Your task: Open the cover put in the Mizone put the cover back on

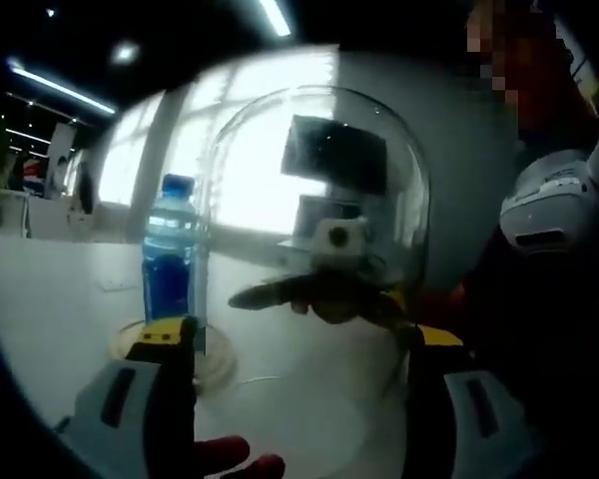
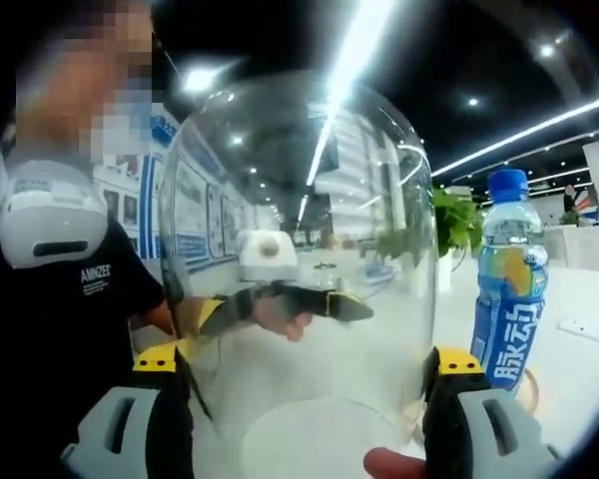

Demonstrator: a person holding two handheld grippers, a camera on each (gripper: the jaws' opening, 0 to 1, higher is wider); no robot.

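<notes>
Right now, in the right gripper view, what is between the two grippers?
The clear glass dome cover lies between them. In the right gripper view, the right gripper has its jaws on either side of the dome, and the left gripper shows through the glass.

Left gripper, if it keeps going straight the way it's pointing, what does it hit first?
Most likely the clear glass dome, which sits between the left gripper jaws, right ahead. Through the glass shows the right gripper, so that would come next. The blue bottle stands off to the side.
</notes>
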